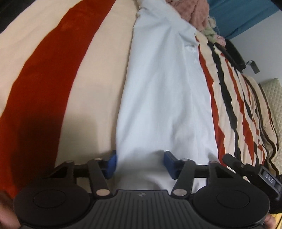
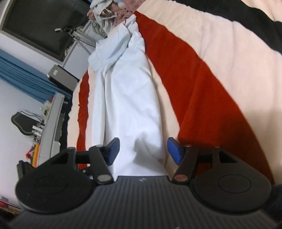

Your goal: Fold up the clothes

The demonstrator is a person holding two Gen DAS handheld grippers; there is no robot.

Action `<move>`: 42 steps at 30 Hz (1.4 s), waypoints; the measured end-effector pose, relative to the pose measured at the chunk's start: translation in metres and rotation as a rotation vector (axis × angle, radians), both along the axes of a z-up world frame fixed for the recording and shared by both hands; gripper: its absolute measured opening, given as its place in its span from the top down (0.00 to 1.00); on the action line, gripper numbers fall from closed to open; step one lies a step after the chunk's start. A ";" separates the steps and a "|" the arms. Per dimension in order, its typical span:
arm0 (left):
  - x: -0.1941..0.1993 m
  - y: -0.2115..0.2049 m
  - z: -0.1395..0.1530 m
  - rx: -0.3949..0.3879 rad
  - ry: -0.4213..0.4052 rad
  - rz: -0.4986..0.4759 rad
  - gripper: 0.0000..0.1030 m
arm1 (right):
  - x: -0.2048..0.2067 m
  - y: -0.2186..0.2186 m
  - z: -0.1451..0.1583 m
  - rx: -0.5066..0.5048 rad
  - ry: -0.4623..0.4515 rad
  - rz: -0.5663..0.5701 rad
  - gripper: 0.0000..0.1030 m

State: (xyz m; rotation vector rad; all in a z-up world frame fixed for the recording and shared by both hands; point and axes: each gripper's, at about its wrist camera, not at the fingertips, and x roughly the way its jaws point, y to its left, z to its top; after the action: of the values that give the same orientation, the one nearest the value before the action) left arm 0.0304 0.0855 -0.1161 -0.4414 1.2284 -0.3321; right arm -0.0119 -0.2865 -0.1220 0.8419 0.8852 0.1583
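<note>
Blue pads of the left gripper stand partly apart, straddling the near end of the white garment; cloth lies between them, but whether the pads press it I cannot tell. From its own camera the right gripper also stands partly apart over a near end of the same garment, the cloth bunching up between the pads; the right-hand pad is clear of it, and the left-hand pad sits at its edge.

Judging by its creases and slack folds, the garment is thin, light and limp, likely to sag and slide rather than hold a shape. A pinch at the two near corners, through every layer, looks the surest hold.

Already folded into a long narrow strip, the garment lies flat on the striped blanket, running from the pads to a heap of other clothes at its far end. Broad red and cream bands of the blanket flank the garment on either side.
</note>
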 end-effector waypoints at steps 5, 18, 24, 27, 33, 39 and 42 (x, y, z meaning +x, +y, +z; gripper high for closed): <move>-0.016 -0.005 0.003 0.019 0.080 -0.049 0.64 | -0.013 -0.005 -0.002 0.034 0.005 -0.008 0.39; -0.040 0.002 0.013 0.037 0.129 -0.118 0.42 | -0.015 -0.010 -0.013 0.083 0.082 -0.008 0.39; -0.034 0.027 0.008 -0.090 0.121 0.040 0.29 | -0.013 -0.009 -0.018 0.074 0.113 -0.012 0.39; -0.027 0.025 -0.003 -0.101 0.150 0.065 0.30 | -0.013 -0.006 -0.020 0.069 0.128 0.008 0.39; -0.031 0.013 -0.003 -0.086 0.186 -0.008 0.68 | -0.017 0.009 -0.018 0.026 0.150 0.099 0.44; -0.049 0.010 0.019 -0.046 0.145 -0.071 0.90 | -0.023 0.009 -0.012 -0.004 0.159 0.114 0.70; -0.050 0.012 0.027 -0.036 0.124 -0.064 0.90 | -0.025 0.009 -0.011 -0.009 0.159 0.119 0.70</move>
State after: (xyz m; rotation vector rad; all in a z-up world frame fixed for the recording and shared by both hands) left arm -0.0197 0.0979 -0.0891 -0.4596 1.3613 -0.3870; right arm -0.0370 -0.2776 -0.1331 0.8015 1.0860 0.1931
